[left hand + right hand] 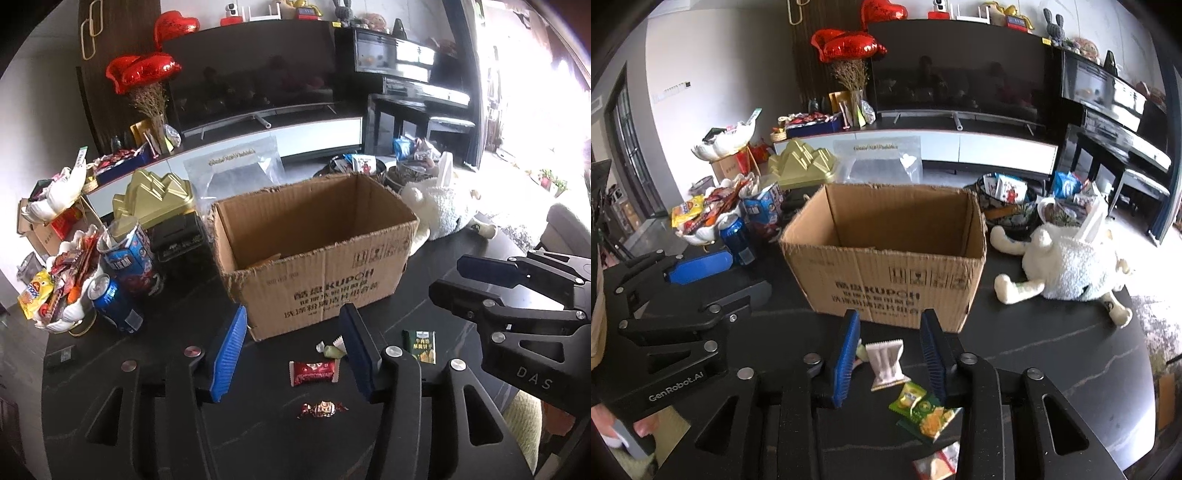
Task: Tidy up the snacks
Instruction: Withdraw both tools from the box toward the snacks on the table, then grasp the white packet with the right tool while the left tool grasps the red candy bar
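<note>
A cardboard box [314, 254] stands just beyond both grippers, with cans and a plush toy [1067, 258] beside it. The left gripper [295, 354], jaws apart and empty, frames a red candy [313, 372]; the right gripper [890, 358], also parted, frames a white wrapper [886, 363].

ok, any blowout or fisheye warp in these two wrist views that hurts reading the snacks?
Left wrist view: window at right blown out white, black vignette in the corners, brown cardboard box bowed by the fisheye; red rectangular candy wrapper stays sharp. Right wrist view: evenly lit, same barrel warp; white ridged snack packet is clear, bottom-edge wrappers look soft.
</note>
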Demonstrator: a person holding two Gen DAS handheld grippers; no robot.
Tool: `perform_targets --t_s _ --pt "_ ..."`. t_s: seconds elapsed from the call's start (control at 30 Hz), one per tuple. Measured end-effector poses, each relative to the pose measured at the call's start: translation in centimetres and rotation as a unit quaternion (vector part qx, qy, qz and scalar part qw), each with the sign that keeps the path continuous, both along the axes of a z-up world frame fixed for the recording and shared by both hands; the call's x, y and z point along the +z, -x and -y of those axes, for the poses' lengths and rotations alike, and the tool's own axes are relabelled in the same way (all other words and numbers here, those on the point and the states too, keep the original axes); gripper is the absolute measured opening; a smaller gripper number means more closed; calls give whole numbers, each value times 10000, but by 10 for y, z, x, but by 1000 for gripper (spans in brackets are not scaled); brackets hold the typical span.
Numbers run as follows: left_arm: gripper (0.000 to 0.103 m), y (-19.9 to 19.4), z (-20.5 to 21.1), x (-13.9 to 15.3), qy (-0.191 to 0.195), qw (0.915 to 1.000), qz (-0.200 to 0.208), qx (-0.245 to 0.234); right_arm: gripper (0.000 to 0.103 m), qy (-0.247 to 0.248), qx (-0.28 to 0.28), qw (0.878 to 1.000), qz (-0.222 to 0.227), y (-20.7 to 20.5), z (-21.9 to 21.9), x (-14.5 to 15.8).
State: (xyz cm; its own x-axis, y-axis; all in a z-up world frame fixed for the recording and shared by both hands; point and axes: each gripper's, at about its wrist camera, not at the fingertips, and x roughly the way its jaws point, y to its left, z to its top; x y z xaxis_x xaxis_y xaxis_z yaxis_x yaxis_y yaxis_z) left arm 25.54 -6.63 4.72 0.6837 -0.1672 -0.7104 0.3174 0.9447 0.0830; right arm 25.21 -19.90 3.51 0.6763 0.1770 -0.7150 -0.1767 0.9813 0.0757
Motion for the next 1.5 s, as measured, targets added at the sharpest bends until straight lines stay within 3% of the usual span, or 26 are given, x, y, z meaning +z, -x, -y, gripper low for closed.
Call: perform_targets --t_s 0.87,1.1,1.33,1.5 --pt "58 -14 22 -96 -314 9953 -743 -541 40 -253 -688 9888 -1298 -3 35 -106" --pt "58 -12 10 -123 -235 9926 -974 -690 40 -98 -366 9886 -1457 -4 16 -125" --pt "64 -13 1 -135 -330 9899 -999 -955 40 142 -4 9902 -1392 -19 -3 -128" --pt "64 -27 -4 -149 -176 9871 -1207 -1042 40 154 211 9897 -1409 -35 -14 -131"
